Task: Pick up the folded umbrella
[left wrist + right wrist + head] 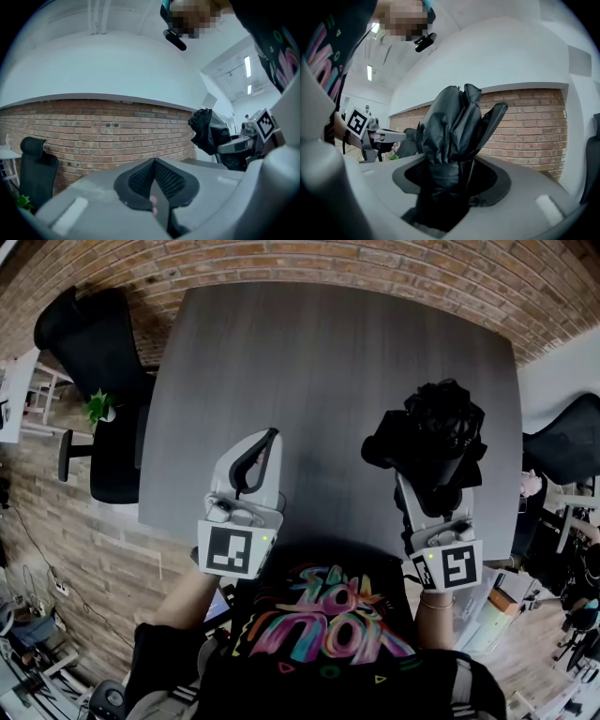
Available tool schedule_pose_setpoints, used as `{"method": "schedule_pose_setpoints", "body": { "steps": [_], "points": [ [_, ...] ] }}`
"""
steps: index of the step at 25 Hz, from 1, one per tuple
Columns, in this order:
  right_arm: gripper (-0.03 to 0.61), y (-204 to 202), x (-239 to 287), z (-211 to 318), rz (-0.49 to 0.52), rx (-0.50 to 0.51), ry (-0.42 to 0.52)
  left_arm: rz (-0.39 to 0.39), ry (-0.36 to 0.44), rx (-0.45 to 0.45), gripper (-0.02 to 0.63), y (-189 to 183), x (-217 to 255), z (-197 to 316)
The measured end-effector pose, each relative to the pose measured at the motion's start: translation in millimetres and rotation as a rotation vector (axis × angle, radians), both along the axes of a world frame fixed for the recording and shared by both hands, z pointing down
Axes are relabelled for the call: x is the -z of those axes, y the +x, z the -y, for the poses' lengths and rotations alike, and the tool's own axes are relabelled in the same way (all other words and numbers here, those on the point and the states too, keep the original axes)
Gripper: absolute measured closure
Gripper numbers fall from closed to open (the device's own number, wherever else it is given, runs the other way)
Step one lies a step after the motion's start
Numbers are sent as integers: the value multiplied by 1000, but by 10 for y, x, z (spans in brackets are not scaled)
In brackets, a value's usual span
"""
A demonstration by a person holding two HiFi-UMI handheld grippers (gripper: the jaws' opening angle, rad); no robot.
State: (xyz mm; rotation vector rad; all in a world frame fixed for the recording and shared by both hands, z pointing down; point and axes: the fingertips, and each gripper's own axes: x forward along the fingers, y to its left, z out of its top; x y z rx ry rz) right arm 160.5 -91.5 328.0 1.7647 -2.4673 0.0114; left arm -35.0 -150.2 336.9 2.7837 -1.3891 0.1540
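Pick-up looks done: right tool clamps folded umbrella, apparently clear of desk. Left tool closed, empty. Next: hold grip firm.

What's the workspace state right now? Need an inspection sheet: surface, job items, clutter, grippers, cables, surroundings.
Surface: dark grey table, bare where it shows.
Job's things: folded black umbrella, lifted off the table and held in the right gripper.
Clutter: nothing seen.
Grippers: right gripper has its jaws closed on the umbrella; left gripper has its jaws together and empty, held above the table.
Cables: nothing seen on the table; what looks like a thin cable runs by the brick wall at left.
Surroundings: brick wall, black office chair, small green plant.
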Motion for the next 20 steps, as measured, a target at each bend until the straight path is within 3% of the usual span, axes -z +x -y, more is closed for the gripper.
{"method": "schedule_pose_setpoints", "body": {
  "steps": [20],
  "points": [
    [337, 13, -59, -22, -14, 15, -26, 7, -10, 6, 614, -3, -19, 12]
  ]
}}
